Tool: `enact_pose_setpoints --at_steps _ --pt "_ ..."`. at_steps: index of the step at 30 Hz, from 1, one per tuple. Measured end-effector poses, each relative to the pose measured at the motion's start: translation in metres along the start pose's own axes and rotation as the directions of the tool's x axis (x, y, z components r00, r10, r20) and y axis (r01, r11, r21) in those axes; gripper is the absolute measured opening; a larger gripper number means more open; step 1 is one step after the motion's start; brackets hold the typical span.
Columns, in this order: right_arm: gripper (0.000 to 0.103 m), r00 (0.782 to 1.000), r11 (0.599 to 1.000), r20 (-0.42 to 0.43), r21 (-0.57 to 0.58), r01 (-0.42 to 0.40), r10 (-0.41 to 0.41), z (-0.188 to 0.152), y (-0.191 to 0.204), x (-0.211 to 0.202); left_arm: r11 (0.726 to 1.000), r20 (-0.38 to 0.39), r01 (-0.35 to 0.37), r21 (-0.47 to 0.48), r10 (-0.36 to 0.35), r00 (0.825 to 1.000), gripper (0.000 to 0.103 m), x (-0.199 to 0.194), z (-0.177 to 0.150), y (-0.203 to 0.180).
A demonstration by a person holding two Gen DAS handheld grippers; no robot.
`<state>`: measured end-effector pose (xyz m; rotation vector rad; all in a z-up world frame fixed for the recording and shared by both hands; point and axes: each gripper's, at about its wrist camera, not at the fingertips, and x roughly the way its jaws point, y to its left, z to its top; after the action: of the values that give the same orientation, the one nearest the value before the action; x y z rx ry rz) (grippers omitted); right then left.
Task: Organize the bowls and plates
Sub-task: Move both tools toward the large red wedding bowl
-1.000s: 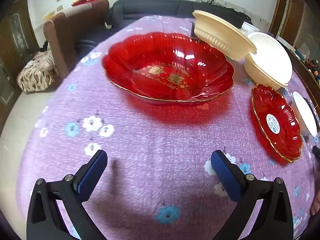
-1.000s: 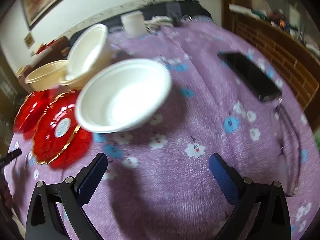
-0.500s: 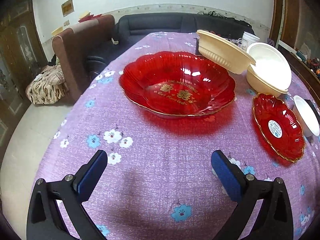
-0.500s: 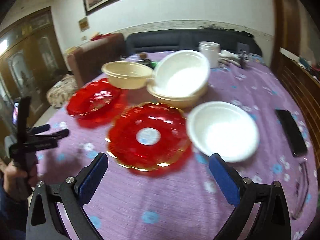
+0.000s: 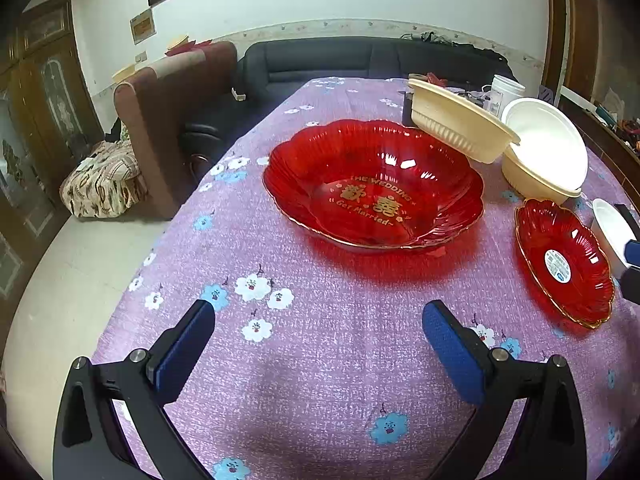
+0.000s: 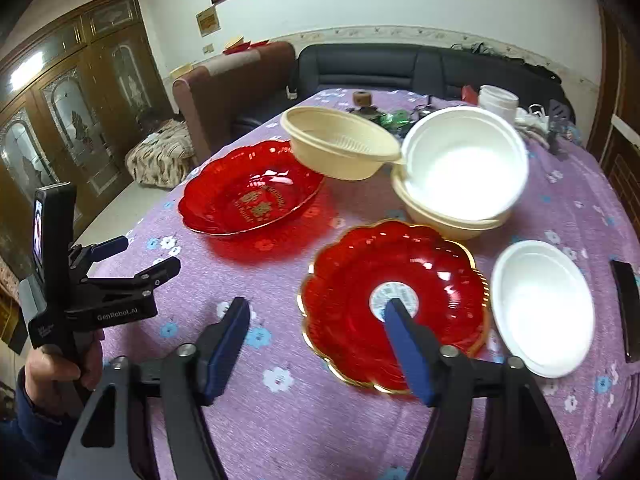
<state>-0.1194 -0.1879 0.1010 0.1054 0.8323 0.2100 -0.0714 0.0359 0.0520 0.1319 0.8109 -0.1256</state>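
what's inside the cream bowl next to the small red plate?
A white bowl sits tilted inside the cream bowl; anything beneath the white bowl is covered.

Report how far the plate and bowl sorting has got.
Barely begun. One white bowl already sits tilted in a cream bowl. Both the left hand-held gripper and right hand-held gripper are open and empty. Left: large red plate, small red plate, second cream bowl, loose white bowl.
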Motion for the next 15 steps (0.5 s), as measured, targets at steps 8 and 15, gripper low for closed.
enact_pose_setpoints --at_steps 8,15 --pt "0.072 0.997 0.993 -0.026 0.100 -0.066 0.069 0.026 -0.004 0.011 1.000 0.016 0.023 -0.021 -0.022 1.000 0.103 -0.005 0.012 0.016" --pt "0.072 0.994 0.986 -0.030 0.135 -0.102 0.106 0.048 0.002 0.024 0.996 0.011 0.061 -0.068 -0.061 0.998 0.095 -0.004 0.035 0.042"
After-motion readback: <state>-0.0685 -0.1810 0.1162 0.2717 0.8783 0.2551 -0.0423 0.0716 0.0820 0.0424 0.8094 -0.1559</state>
